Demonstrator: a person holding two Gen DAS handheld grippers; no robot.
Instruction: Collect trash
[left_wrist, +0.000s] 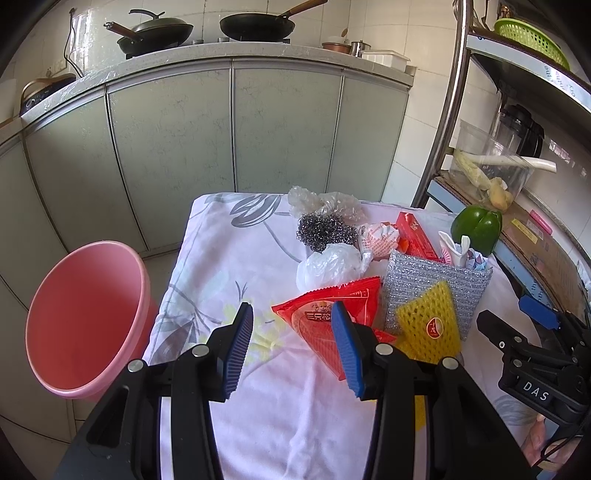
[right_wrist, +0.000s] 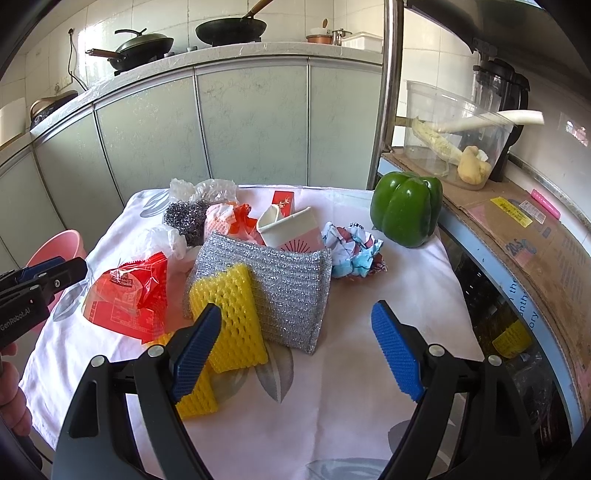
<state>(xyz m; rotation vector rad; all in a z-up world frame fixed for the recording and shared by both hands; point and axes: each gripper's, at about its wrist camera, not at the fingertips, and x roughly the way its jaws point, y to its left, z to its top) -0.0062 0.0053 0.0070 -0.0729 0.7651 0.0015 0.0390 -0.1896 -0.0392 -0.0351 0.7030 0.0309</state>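
Observation:
A pile of trash lies on the cloth-covered table (left_wrist: 280, 413): a red snack wrapper (left_wrist: 328, 314) (right_wrist: 129, 295), yellow foam netting (left_wrist: 430, 325) (right_wrist: 232, 314), a silver scouring pad (right_wrist: 288, 288), a white plastic bag (left_wrist: 328, 266), a crumpled paper ball (right_wrist: 354, 254) and a crushed paper cup (right_wrist: 291, 229). My left gripper (left_wrist: 291, 350) is open, its right finger just in front of the red wrapper. My right gripper (right_wrist: 295, 350) is open over the cloth, its left finger beside the yellow netting. A pink bucket (left_wrist: 81, 317) stands left of the table.
A green bell pepper (right_wrist: 406, 206) and a steel wool ball (left_wrist: 319, 229) also sit on the table. A metal rack with cardboard (right_wrist: 517, 229) and a clear container (right_wrist: 450, 140) borders the right side. Grey cabinets (left_wrist: 221, 129) with woks on the counter lie behind.

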